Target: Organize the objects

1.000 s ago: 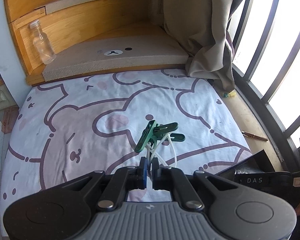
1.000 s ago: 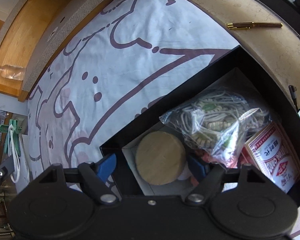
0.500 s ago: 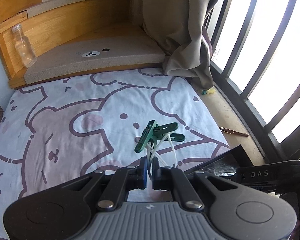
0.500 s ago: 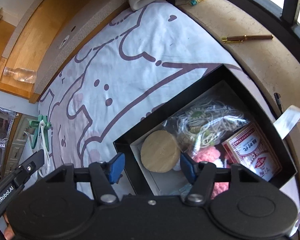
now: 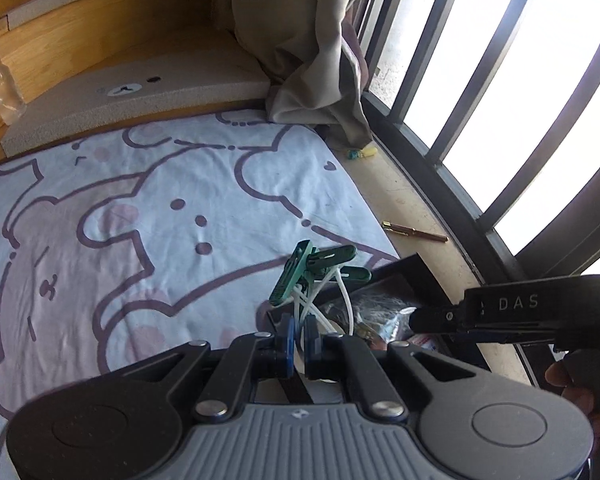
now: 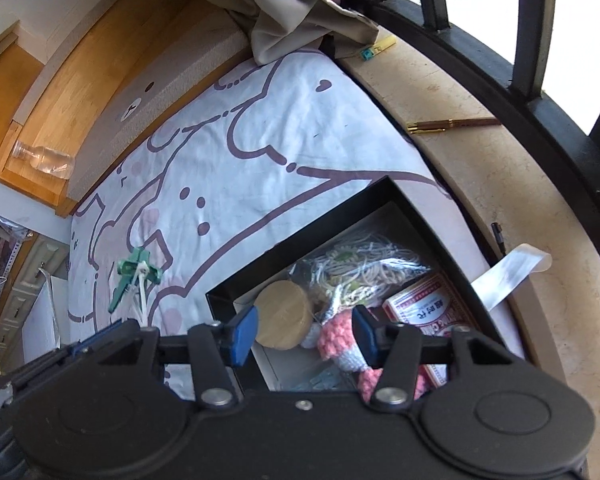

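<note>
L gripper (image 5: 298,342) is clamped tight on the white cords of a bunch of green clothes pegs (image 5: 318,270); pegs stick up past the fingertips, held in the air over the near corner of the black box (image 5: 404,268). Same pegs show at the left of the R wrist view, above the bedsheet (image 6: 260,148)

R gripper (image 6: 304,334) hangs over the box w/ jaws closing, about half-wide, nothing pinched between them. Below, in the box: round wooden lid (image 6: 284,314), pink crochet piece (image 6: 338,334), bag of cords (image 6: 364,268), red card pack (image 6: 428,312)

A hand (image 5: 580,396) grips the R gripper's handle at the far right of the L view

Pen (image 6: 452,124) lies on the stone ledge (image 6: 480,176) by the window bars. Clear bottle (image 5: 0,84) stands at the wooden headboard, well apart from the box
</note>
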